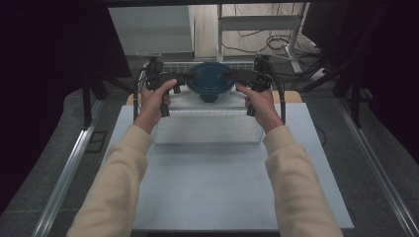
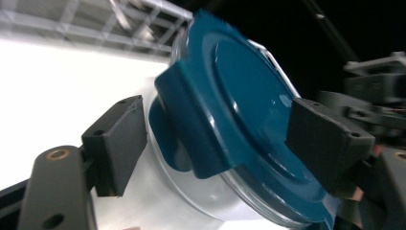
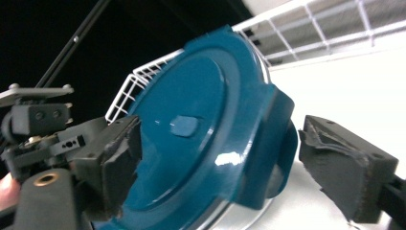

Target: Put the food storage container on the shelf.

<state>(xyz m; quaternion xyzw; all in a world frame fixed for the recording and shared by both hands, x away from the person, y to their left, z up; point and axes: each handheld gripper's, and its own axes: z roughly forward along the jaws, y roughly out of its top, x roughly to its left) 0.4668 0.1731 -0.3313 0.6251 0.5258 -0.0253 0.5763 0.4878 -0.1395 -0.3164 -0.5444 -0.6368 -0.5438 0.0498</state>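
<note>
While you reach over the pale table (image 1: pixel 217 187), your left gripper (image 1: pixel 184 79) meets the left edge of a round container with a teal lid (image 1: pixel 211 79), which rests in the white wire rack (image 1: pixel 207 131) at the table's far side. In the left gripper view its jaws stand released, one pad (image 2: pixel 117 143) clear of the side latch (image 2: pixel 191 129), the other over the lid's top. Your right gripper (image 1: pixel 232 75) flanks the lid's right edge. Its jaws, too, are released in the right gripper view, straddling the rim and latch (image 3: pixel 265 143), the outer pad (image 3: pixel 342 165) clearly apart.
</note>
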